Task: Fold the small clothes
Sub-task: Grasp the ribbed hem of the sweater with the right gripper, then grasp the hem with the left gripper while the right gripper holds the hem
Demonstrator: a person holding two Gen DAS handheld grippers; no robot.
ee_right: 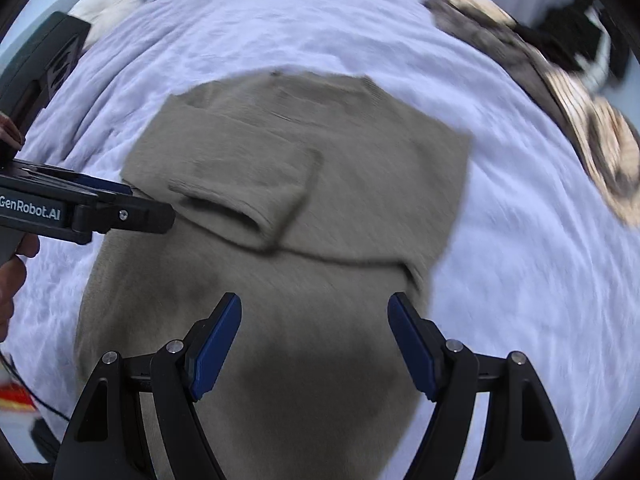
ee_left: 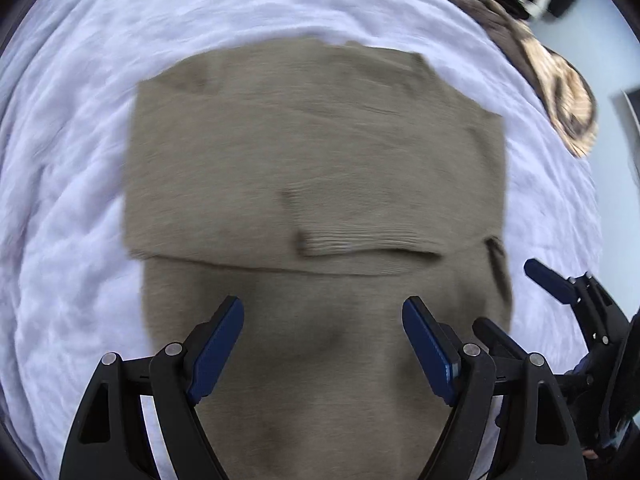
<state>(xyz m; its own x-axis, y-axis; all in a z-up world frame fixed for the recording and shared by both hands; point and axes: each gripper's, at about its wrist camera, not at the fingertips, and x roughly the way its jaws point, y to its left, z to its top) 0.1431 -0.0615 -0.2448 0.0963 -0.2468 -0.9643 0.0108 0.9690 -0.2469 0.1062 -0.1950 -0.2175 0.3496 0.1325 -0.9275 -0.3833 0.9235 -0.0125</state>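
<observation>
A taupe knit sweater (ee_left: pixel 312 152) lies on a white bedsheet (ee_left: pixel 60 160), with its sleeves folded across the body; a ribbed cuff (ee_left: pixel 360 240) lies near the middle. It also shows in the right wrist view (ee_right: pixel 360 184). My left gripper (ee_left: pixel 323 312) is open and empty, hovering over the sweater's near part. My right gripper (ee_right: pixel 314 308) is open and empty over the same part, to the right of the left one. The right gripper shows at the right edge of the left wrist view (ee_left: pixel 560 280). The left gripper shows at the left of the right wrist view (ee_right: pixel 120 216).
A brown and cream patterned garment (ee_right: pixel 580 120) lies along the bed's far right edge, with a black and white item (ee_right: pixel 580 40) behind it. A white fluffy thing (ee_right: pixel 108 4) sits at the far left corner. A black cable (ee_right: pixel 40 404) and a red object (ee_right: pixel 16 400) lie at lower left.
</observation>
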